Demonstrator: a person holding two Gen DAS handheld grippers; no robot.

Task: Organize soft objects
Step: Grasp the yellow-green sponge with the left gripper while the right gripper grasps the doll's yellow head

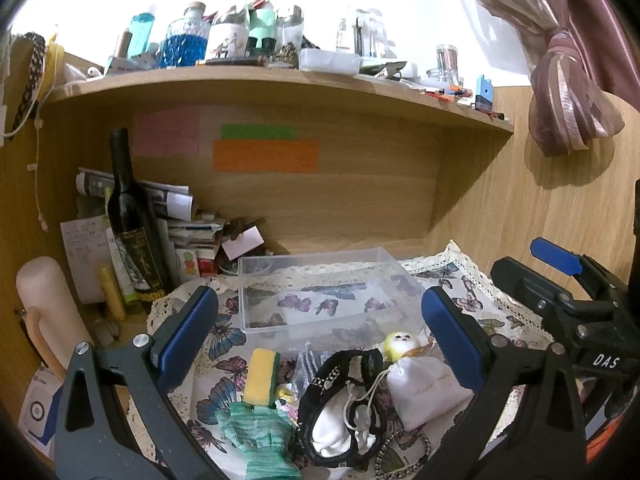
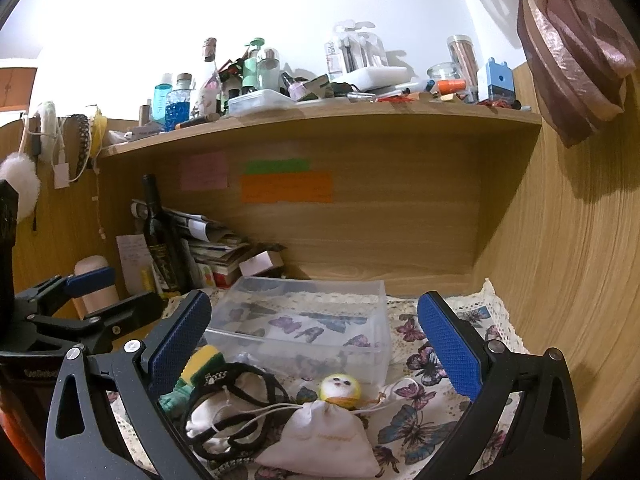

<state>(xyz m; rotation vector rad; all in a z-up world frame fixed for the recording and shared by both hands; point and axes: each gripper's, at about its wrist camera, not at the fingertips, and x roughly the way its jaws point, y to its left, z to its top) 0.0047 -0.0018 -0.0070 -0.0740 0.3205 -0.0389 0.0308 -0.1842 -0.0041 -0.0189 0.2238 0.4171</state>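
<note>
A clear plastic box (image 1: 320,288) (image 2: 304,320) stands empty on a butterfly-print cloth (image 1: 472,300) (image 2: 424,408). In front of it lies a pile of soft things: a yellow-green sponge (image 1: 262,376) (image 2: 202,360), a green knitted glove (image 1: 256,436), black headbands (image 1: 340,408) (image 2: 236,408), a white drawstring pouch (image 1: 428,388) (image 2: 324,436) and a small yellow-headed doll (image 1: 400,346) (image 2: 340,388). My left gripper (image 1: 320,332) is open above the pile and holds nothing. My right gripper (image 2: 316,344) is open over the pouch and doll and holds nothing.
A dark wine bottle (image 1: 132,220) (image 2: 160,236), stacked papers (image 1: 176,216) and a pale cylinder (image 1: 44,304) stand at the left. A wooden shelf (image 1: 280,84) (image 2: 320,116) crowded with bottles hangs above. A wooden side wall (image 2: 560,280) is on the right.
</note>
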